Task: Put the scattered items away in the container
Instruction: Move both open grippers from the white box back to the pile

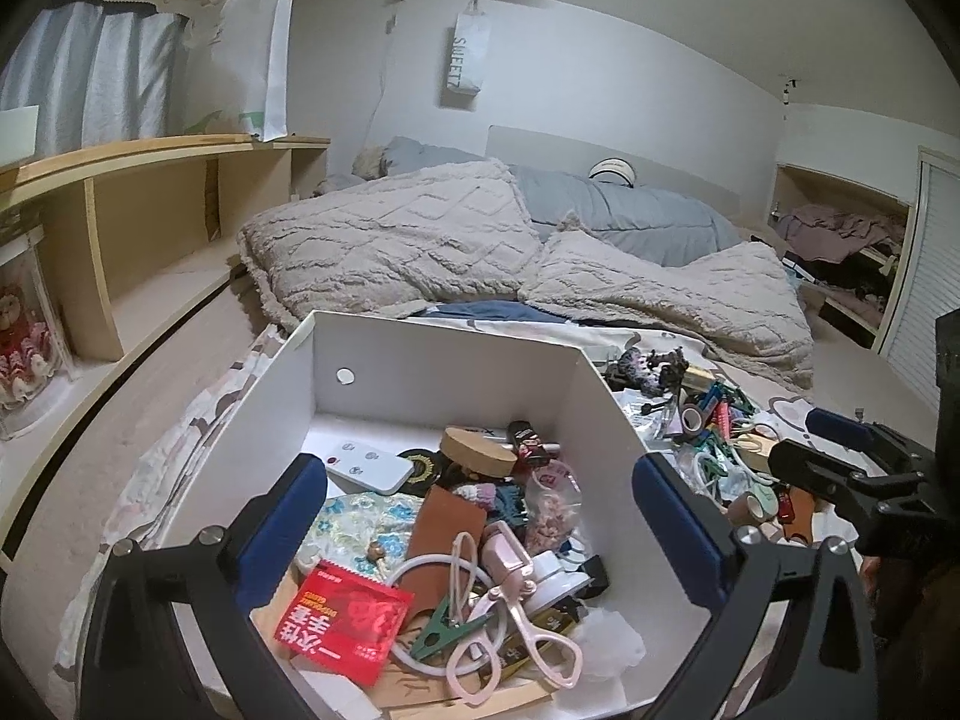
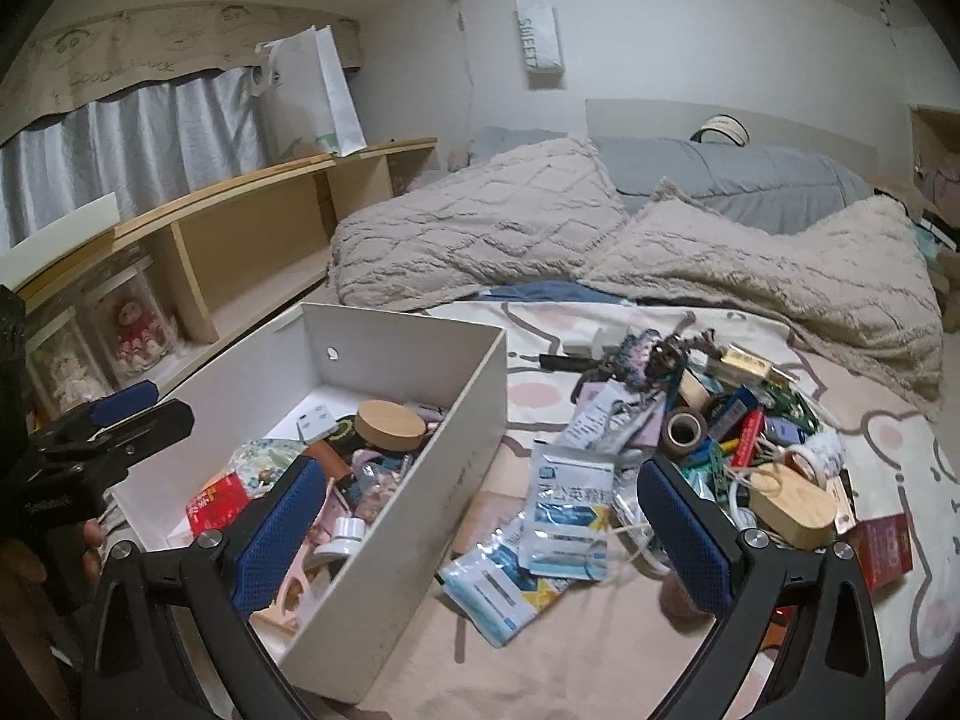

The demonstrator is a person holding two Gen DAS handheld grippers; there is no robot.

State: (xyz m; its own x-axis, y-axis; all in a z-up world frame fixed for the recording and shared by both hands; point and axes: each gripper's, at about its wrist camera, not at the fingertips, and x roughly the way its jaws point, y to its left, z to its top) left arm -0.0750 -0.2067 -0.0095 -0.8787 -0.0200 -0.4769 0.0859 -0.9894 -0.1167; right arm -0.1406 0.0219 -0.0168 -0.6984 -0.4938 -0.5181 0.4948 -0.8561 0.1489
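Right wrist view: white box [image 2: 384, 504] runs lengthwise away; both grippers [image 2: 480, 510] [image 1: 477, 531] released.

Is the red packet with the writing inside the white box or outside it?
Inside: the red packet lies within the white box.
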